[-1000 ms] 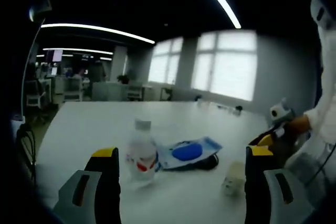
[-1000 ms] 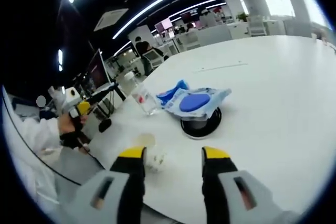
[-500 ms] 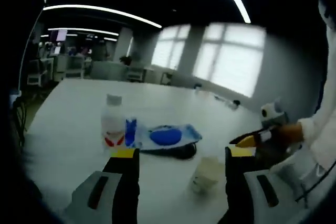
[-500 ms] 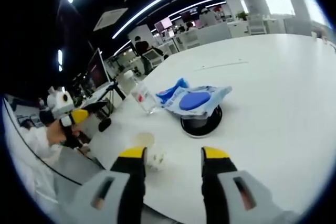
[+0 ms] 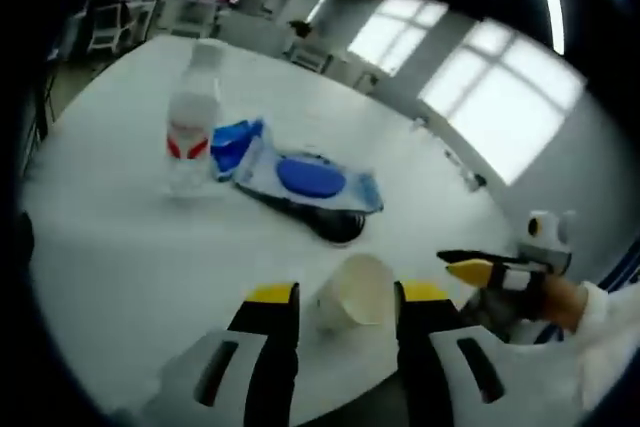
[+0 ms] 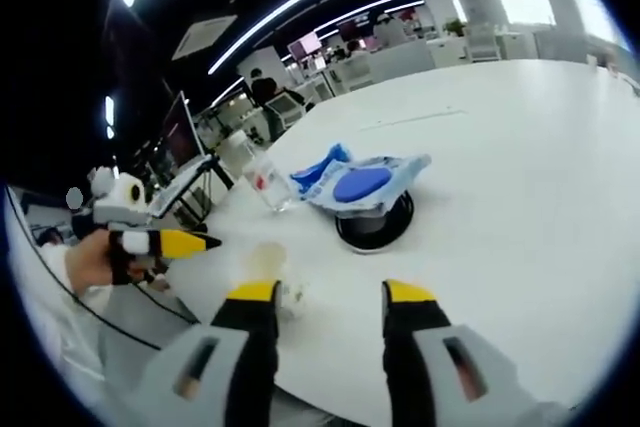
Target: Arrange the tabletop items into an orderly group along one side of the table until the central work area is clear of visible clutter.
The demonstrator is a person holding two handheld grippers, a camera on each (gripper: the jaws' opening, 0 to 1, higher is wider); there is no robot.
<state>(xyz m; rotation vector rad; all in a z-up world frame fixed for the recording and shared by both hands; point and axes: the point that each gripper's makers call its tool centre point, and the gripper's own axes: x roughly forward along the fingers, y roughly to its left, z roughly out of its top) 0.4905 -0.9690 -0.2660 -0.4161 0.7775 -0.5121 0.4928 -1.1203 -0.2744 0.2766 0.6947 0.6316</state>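
Left gripper view: left gripper spread wide, jaws flanking white paper cup near white table edge, not touching. Beyond cup: black round disc, blue-white packet atop it. Water bottle upright beside packet.

Right gripper view: right gripper open wide above table, cup just beyond its left jaw. Packet, disc, bottle farther beyond cup.

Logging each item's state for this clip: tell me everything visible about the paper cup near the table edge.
The cup is small, pale cream and looks like paper, with faint marks on its side in the right gripper view. It stands upright on the white table near the edge, mouth open; whether anything is inside cannot be told. The left hand-held gripper has an open jaw on either side of it; contact is unclear. A blue-and-white packet lies beyond it, apart.
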